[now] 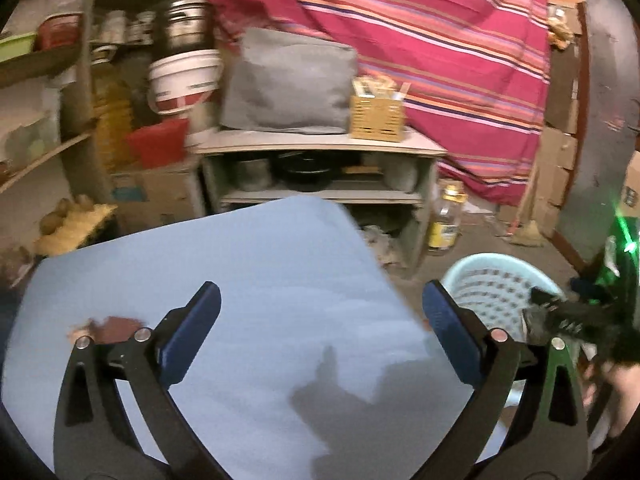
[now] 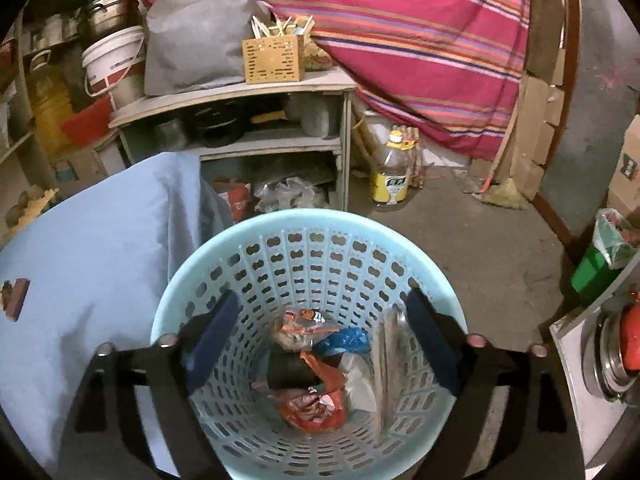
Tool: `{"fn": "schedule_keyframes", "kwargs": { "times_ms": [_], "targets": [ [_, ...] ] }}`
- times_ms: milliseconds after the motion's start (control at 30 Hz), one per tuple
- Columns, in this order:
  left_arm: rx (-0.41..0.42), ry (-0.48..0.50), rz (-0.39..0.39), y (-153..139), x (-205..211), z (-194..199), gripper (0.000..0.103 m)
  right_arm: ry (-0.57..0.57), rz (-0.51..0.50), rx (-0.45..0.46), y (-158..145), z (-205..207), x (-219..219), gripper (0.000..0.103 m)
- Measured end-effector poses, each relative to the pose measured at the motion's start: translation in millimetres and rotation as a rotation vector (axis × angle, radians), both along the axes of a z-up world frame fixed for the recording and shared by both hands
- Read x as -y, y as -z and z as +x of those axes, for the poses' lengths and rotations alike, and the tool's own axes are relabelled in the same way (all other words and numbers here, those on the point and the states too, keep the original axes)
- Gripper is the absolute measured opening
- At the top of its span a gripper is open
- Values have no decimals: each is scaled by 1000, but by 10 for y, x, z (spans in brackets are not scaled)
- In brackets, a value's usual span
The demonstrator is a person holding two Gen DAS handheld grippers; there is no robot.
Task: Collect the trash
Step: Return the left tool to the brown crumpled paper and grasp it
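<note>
My right hand-held gripper (image 2: 320, 340) hangs over the pale blue basket (image 2: 200, 280), its jaws spread wide with nothing between the pads. Down inside the basket I see the collected trash (image 2: 316, 384): red and orange wrappers, a blue crumpled piece, a dark roll and clear plastic. They lie piled on each other, so I cannot tell them apart properly. The near rim of the basket is cut off by the picture's lower edge.

My left hand-held gripper (image 1: 320, 328) is also released, empty, above the table (image 1: 240, 280) covered in a light blue cloth, just left of the basket (image 1: 492, 292). This view is smeared, and only the far part of the basket shows behind the right finger. One small brown scrap (image 1: 114, 326) lies on the table left of the basket, partly hidden by the left finger's frame; in the right wrist view the same scrap (image 2: 16, 298) sits at the picture's left edge, too small to identify. The shelf unit (image 2: 240, 92) behind the basket holds dim, unreadable clutter.
</note>
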State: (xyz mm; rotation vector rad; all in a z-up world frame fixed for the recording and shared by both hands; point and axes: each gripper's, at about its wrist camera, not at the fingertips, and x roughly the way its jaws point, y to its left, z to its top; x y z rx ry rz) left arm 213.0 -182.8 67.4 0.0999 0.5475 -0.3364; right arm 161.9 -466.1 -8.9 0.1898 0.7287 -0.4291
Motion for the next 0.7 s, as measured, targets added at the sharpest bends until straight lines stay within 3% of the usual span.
{"fn": "schedule_keyframes", "kwargs": {
  "times_ms": [67, 133, 400, 567, 700],
  "targets": [
    [-1, -35, -4, -3, -242, 33, 97, 19, -31, -2, -25, 35, -75, 88],
    [-6, -84, -6, 2, -571, 83, 97, 44, -43, -2, -32, 67, -115, 97],
    [20, -251, 40, 100, -1582, 254, 97, 71, 66, 15, 24, 183, -155, 97],
    [17, -297, 23, 162, -1917, 408, 97, 143, 127, 102, -45, 208, -263, 98],
    [7, -302, 15, 297, -2123, 516, 97, 127, 134, 139, -59, 363, -551, 98]
  ]
}}
